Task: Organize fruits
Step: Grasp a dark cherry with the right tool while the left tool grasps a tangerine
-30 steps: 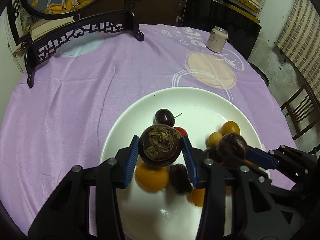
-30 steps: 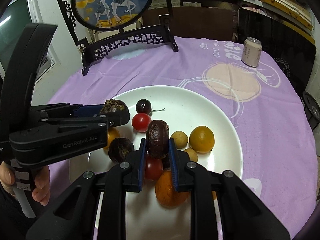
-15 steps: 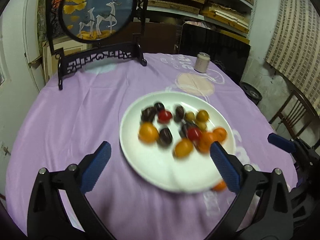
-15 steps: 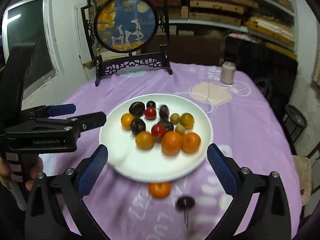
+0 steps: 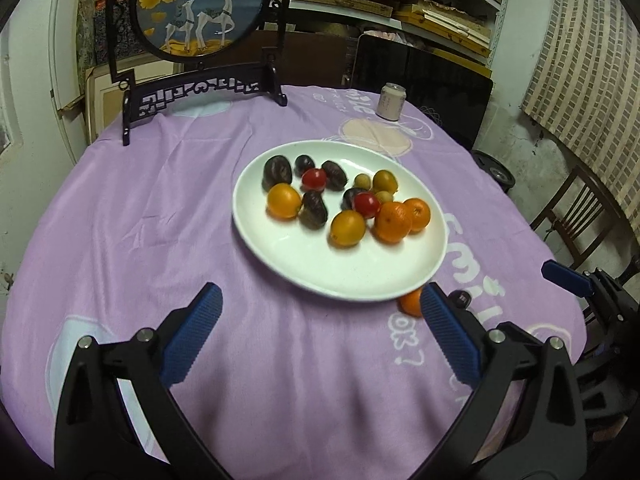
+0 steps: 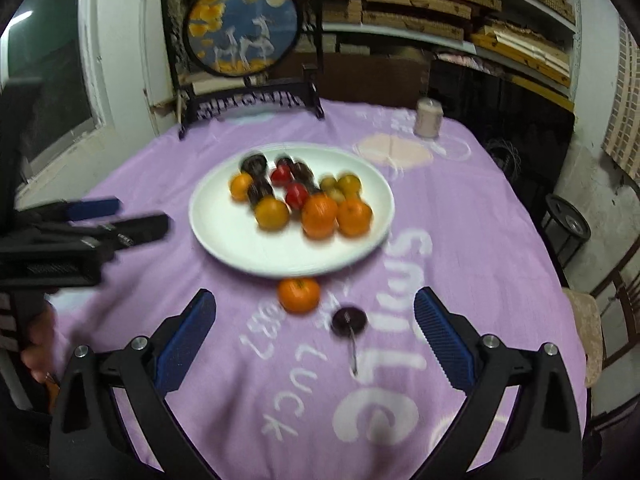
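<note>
Both wrist views look down from the table's near side, set back, sharing the plate (image 5: 280, 248); right view faces from further right

Indoor lighting was dim and warm, from overhead. The white plate (image 5: 280, 240) appeared brightest, without harsh glare. The left wrist view was mostly sharp; the right wrist view showed motion blur across the fruits (image 6: 320, 210) and framed screen (image 6: 242, 28). Fisheye distortion curved the surface (image 5: 140, 220), and corners were vignetted black.
</note>
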Motion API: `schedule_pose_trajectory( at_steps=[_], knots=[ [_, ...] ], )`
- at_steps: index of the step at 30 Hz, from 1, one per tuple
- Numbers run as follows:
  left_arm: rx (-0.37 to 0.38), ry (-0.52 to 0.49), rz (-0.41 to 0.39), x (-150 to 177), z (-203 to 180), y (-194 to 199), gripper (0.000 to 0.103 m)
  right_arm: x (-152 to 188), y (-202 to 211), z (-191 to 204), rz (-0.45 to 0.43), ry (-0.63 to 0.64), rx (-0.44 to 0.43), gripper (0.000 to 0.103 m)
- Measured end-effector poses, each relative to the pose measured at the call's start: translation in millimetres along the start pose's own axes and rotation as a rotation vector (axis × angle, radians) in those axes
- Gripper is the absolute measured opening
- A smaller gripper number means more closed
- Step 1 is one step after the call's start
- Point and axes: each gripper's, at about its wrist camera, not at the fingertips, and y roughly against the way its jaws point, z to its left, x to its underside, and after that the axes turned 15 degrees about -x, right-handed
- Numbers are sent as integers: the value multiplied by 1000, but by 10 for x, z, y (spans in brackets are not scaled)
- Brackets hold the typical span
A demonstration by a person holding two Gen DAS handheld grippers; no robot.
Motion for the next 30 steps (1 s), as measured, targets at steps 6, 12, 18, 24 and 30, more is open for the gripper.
schedule_pose_trajectory(
  at_steps=[6,12,18,24,30],
  knots=[
    [4,-19,53,194,-1,-120,101,171,-248,-214,73,-61,-43,76],
    [7,-29,75,257,-80,-123,101,214,-717,-473,184,-117,-48,28],
    [23,-78,110,307,-408,-166,101,231,-469,-514,133,-128,-70,1],
    [12,-135,148,300,-882,-391,101,290,-254,-661,112,-150,-97,1],
    [-1,-121,187,288,-1204,-633,80,346,117,-829,42,-144,-78,1]
  ],
)
